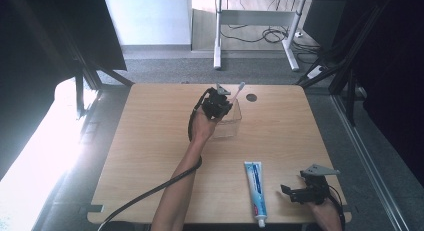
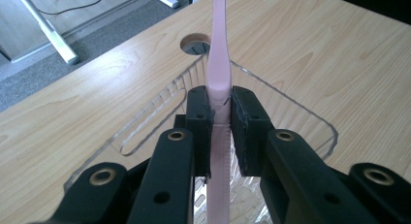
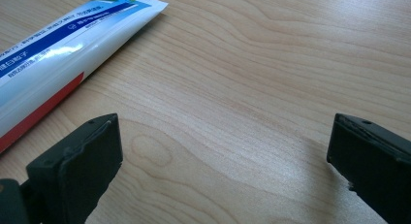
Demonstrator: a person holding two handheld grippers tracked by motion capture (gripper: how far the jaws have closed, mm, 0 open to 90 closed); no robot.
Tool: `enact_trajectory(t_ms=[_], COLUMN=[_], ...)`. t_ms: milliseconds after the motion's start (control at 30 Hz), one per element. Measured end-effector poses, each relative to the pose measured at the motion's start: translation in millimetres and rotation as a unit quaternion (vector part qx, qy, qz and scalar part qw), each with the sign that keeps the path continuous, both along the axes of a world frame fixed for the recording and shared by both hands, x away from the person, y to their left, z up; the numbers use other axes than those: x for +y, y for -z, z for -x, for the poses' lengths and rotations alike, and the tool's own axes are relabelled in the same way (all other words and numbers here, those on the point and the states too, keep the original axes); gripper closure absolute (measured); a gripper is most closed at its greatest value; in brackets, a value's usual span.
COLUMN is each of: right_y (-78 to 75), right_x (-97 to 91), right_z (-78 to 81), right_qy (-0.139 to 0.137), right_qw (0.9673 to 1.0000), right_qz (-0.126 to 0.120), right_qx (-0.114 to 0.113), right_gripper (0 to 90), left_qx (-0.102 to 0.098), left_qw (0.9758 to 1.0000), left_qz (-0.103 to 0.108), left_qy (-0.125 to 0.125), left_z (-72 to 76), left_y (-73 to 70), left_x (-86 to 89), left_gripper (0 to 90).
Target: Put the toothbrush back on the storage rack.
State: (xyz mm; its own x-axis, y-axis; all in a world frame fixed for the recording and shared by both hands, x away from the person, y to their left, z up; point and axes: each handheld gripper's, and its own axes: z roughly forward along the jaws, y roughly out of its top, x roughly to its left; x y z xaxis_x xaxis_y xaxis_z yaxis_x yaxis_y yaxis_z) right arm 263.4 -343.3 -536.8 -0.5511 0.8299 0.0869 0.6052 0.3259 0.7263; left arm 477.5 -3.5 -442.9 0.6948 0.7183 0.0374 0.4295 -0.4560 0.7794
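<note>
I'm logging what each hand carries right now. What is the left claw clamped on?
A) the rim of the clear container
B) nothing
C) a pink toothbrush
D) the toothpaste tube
C: in the left gripper view the left claw has both pads pressed on the handle of the pink toothbrush, above the clear container; the toothpaste tube lies on the table by the open right claw.

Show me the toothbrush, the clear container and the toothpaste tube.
toothbrush [image 2: 219, 64], left gripper view, on its pink handle.
clear container [image 2: 310, 118], left gripper view, on its rim.
toothpaste tube [image 1: 255, 183], high view, mid-body.
</note>
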Motion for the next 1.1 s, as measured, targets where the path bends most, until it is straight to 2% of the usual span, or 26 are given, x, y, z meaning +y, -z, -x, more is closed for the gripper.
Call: enact_trajectory(t_ms=[367,600,733,1100], right_y=[0.4,0.4,0.5,0.8], right_x=[0.1,0.3,0.5,0.7], right_z=[-0.1,-0.1,-0.1,-0.2], right_qy=[-0.001,-0.001,-0.001,-0.001], right_qw=[1.0000,1.0000,1.0000,1.0000], right_qz=[0.002,0.004,0.004,0.005], right_qx=[0.001,0.002,0.003,0.005], right_gripper=[0.0,0.0,0.0,0.0], left_qx=[0.012,0.020,0.029,0.055], left_qw=[0.9997,0.9990,0.9986,0.9954], left_qz=[-0.020,-0.039,-0.043,-0.079], left_qy=[0.002,-0.002,-0.001,0.002], left_z=[0.2,-0.1,-0.7,-2.7], left_y=[12.5,13.2,13.5,13.0], left_x=[-4.3,-5.3,-4.8,-11.2], left_gripper=[79.0,79.0,79.0,78.7])
